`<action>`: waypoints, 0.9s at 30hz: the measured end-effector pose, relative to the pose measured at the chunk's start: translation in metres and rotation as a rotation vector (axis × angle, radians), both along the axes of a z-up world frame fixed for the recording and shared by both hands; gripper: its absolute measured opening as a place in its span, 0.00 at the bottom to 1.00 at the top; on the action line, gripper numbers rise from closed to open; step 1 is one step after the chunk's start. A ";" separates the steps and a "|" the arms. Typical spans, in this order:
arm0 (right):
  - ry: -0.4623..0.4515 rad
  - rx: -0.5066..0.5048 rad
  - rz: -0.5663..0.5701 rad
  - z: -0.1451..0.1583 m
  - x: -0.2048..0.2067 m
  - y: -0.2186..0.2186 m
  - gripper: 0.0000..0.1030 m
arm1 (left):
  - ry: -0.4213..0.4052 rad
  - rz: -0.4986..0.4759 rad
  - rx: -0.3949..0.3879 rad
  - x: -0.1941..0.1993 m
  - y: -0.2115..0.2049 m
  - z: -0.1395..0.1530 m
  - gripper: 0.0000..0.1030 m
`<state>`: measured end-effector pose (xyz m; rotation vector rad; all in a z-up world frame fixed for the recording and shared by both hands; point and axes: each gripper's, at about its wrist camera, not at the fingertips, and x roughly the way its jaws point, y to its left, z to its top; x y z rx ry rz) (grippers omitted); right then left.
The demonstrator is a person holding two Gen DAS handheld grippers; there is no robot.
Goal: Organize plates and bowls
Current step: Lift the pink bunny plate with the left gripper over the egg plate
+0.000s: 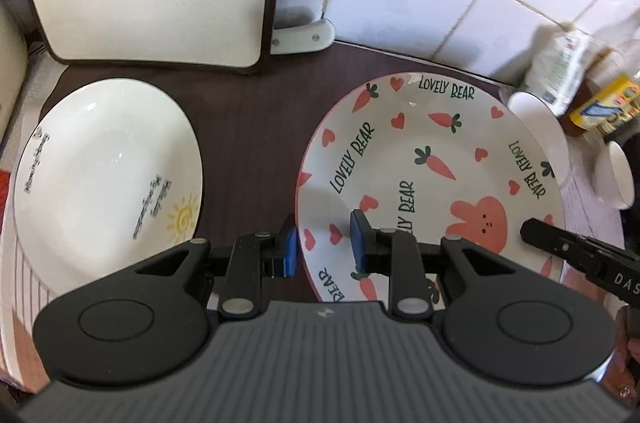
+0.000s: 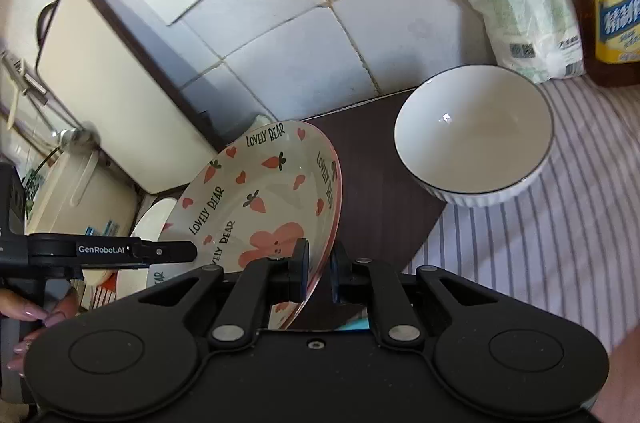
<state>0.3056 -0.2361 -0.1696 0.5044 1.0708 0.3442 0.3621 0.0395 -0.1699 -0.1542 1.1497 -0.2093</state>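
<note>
Both grippers clamped the carrot plate (image 1: 432, 159): left gripper (image 1: 325, 248) on its left rim, right gripper (image 2: 320, 273) on its right rim, tilted above the desk (image 1: 256, 111), beside the white bowl (image 2: 474, 135).

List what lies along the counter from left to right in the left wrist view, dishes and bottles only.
Plain white plate with a sun drawing → Lovely Bear plate → white bowl → yellow-labelled bottle.

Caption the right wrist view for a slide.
Both grippers clamp opposite rims of the Lovely Bear plate, tilted off the counter beside a white bowl.
</note>
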 end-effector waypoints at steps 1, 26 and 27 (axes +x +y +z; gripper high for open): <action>-0.001 0.005 -0.004 0.006 -0.005 -0.001 0.15 | 0.001 -0.001 -0.007 -0.004 0.001 0.003 0.23; -0.054 -0.040 -0.079 0.091 -0.118 -0.027 0.15 | 0.155 -0.027 -0.052 -0.126 -0.041 -0.028 0.17; -0.048 -0.034 -0.107 0.088 -0.118 -0.030 0.15 | 0.160 -0.034 -0.048 -0.124 -0.046 -0.034 0.16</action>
